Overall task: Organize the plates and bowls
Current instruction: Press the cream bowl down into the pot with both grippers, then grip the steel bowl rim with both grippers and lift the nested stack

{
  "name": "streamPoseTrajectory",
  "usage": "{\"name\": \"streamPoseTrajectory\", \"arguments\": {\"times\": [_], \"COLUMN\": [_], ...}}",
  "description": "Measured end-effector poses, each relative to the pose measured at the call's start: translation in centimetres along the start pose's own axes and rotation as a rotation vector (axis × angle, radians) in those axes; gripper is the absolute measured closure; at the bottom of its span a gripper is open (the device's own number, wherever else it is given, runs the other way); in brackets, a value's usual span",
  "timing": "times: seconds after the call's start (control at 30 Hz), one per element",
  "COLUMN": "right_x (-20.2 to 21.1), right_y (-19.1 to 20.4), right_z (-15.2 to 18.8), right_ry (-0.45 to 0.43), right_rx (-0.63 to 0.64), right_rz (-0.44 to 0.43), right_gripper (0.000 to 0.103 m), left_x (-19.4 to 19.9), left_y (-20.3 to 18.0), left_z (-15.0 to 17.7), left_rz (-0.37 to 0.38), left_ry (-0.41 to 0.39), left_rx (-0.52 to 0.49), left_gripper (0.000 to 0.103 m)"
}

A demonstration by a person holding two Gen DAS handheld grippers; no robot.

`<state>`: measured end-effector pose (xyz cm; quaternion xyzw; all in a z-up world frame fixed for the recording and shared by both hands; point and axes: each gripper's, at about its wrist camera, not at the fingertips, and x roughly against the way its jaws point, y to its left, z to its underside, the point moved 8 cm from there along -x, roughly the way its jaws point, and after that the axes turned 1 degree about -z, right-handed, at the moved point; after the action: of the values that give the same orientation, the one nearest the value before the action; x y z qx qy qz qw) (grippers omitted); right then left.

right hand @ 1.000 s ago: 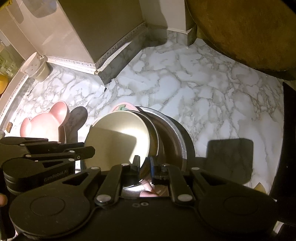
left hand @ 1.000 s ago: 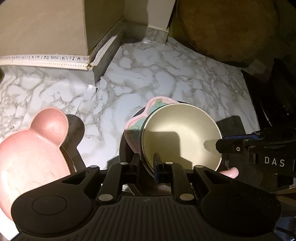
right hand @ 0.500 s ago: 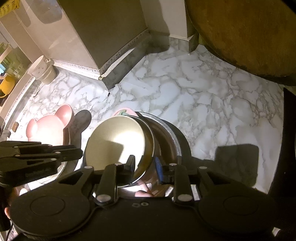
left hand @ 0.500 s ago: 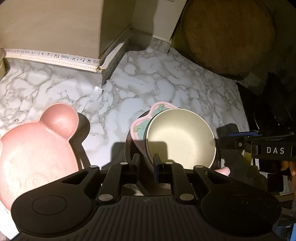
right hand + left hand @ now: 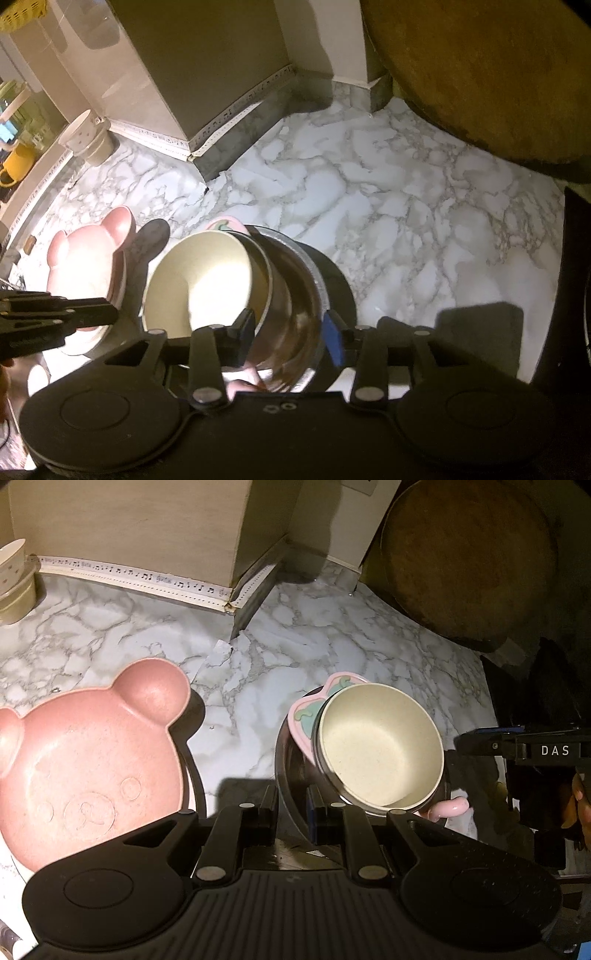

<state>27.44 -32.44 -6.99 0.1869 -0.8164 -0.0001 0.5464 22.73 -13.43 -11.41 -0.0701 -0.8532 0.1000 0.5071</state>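
While tilted, cream bowl (image 5: 380,749) sits inside steel bowl (image 5: 295,295).

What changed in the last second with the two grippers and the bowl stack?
The right gripper opened, releasing the steel bowl rim it pinched a second ago. The left gripper stays shut on the steel bowl's other rim. The cream bowl remains nested; the pink bear plate is unmoved.

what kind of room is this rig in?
Most likely a home kitchen: marble-look countertop, a big round wooden board leaning at the back, and kids' dishes like the pink bear plate and cream bowl.
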Motion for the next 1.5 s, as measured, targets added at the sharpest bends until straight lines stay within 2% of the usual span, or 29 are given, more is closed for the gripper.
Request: {"name": "streamPoseTrajectory", "arguments": {"times": [0.1, 0.17, 0.2, 0.23, 0.3, 0.43, 0.6, 0.8, 1.17, 1.4, 1.5], "right_x": [-0.1, -0.3, -0.3, -0.3, -0.5, -1.1, -2.1, -3.3, -5.4, -5.9, -5.9], "right_y": [-0.6, -1.0, -1.2, -1.5, -1.9, -2.5, -3.0, -3.4, -4.0, -4.4, -4.4], "right_z": [0.1, 0.2, 0.2, 0.2, 0.3, 0.6, 0.7, 0.8, 0.6, 0.7, 0.7], "right_ry": [0.001, -0.004, -0.008, -0.013, -0.011, 0.004, 0.008, 0.016, 0.032, 0.044, 0.042], "right_rx": [-0.002, 0.0, 0.002, 0.002, -0.001, -0.011, 0.002, -0.003, -0.004, 0.002, 0.006], "right_rz": [-0.019, -0.027, -0.027, -0.022, -0.027, -0.055, -0.046, -0.079, -0.084, -0.081, -0.081], "right_gripper": [0.052, 0.043, 0.04, 0.039, 0.039, 0.038, 0.032, 0.032, 0.054, 0.069, 0.072], "left_x": [-0.1, -0.3, -0.4, -0.4, -0.5, -1.0, -2.4, -3.7, -5.5, -5.7, -5.7], "left_y": [0.0, 0.0, 0.1, 0.1, 0.2, 0.2, 0.0, 0.0, -0.3, 0.0, 0.0], "left_z": [0.4, 0.8, 1.0, 1.2, 1.5, 2.0, 2.9, 3.5, 3.8, 3.3, 3.0], "left_rz": [0.009, 0.012, 0.012, 0.009, -0.004, -0.008, -0.018, -0.024, -0.022, -0.017, -0.019], "left_ry": [0.002, 0.005, 0.003, -0.002, -0.019, -0.018, -0.009, -0.019, -0.015, -0.013, -0.017], "left_rx": [0.011, 0.02, 0.025, 0.033, 0.046, 0.063, 0.075, 0.088, 0.102, 0.113, 0.111], "left_gripper": [0.088, 0.081, 0.068, 0.051, 0.034, 0.034, 0.034, 0.034, 0.036, 0.053, 0.061]}}
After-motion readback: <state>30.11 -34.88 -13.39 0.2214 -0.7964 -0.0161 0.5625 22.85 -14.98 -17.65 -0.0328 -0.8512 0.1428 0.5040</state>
